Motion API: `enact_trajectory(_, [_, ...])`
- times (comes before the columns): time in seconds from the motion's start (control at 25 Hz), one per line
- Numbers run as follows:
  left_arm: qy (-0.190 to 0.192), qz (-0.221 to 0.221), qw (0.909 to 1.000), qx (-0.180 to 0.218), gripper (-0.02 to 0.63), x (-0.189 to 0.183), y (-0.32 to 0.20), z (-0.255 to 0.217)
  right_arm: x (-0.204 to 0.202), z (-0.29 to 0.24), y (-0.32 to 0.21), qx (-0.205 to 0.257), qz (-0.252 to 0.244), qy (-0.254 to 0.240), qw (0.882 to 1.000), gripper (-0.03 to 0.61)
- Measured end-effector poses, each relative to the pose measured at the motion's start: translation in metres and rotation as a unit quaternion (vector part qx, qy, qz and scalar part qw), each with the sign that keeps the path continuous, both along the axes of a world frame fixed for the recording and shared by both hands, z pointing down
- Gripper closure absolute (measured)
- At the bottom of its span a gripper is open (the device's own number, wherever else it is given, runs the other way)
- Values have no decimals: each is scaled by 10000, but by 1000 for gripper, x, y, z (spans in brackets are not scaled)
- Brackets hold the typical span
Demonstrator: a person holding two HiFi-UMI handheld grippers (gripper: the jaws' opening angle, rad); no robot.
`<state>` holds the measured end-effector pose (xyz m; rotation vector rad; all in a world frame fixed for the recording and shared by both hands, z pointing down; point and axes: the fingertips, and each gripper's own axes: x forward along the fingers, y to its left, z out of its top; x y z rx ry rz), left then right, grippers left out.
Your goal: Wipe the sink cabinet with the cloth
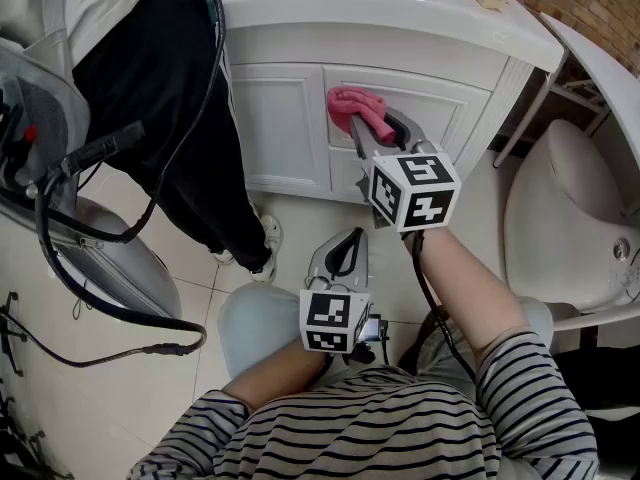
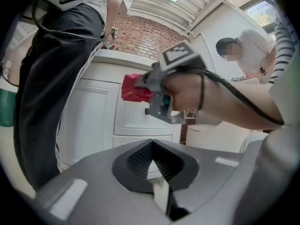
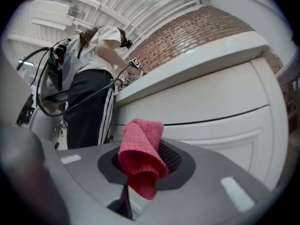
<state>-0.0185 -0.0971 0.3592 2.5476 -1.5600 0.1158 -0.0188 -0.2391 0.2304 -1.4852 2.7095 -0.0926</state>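
Note:
My right gripper [image 1: 372, 128] is shut on a pink cloth [image 1: 356, 109], and the cloth presses against the upper part of the white sink cabinet's right door [image 1: 440, 108]. In the right gripper view the cloth [image 3: 140, 156] bulges out between the jaws, close to the cabinet front [image 3: 220, 111]. My left gripper [image 1: 347, 253] hangs lower, in front of the cabinet's base, shut with nothing in it. From the left gripper view I see the cloth [image 2: 135, 88] and the right gripper [image 2: 161, 97] above the shut left gripper [image 2: 152, 165].
A person in black trousers [image 1: 170, 118] stands at the cabinet's left door. A grey machine with black cables [image 1: 70, 198] is at the left. A white toilet [image 1: 570, 228] stands at the right. The white countertop [image 1: 390, 8] overhangs the doors. Another person [image 2: 243, 50] stands behind.

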Motion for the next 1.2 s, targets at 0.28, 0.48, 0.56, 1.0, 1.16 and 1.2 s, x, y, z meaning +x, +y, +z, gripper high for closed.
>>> enact_trajectory(0.28, [-229, 309, 9992, 123, 620, 18, 5, 4, -23, -17, -50, 178, 171, 227, 9994, 486])
enact_trajectory(0.48, [-78, 280, 9996, 2, 620, 10, 3, 7, 56, -21, -43, 176, 803, 146, 9965, 483])
enact_trajectory(0.56, [-87, 308, 9995, 31, 620, 11, 4, 7, 95, -22, -36, 209, 1155, 161, 9930, 483])
enact_trajectory(1.0, [9, 322, 9992, 232, 618, 12, 11, -6, 229, -29, 15, -19, 2527, -245, 9672, 485])
enact_trajectory(1.16, [69, 291, 9991, 286, 620, 9, 10, -9, 131, -24, 23, 55, 1333, -327, 9905, 485])
enact_trajectory(1.2, [72, 288, 9992, 284, 620, 8, 9, -9, 99, -18, 18, 45, 974, -267, 9949, 485])
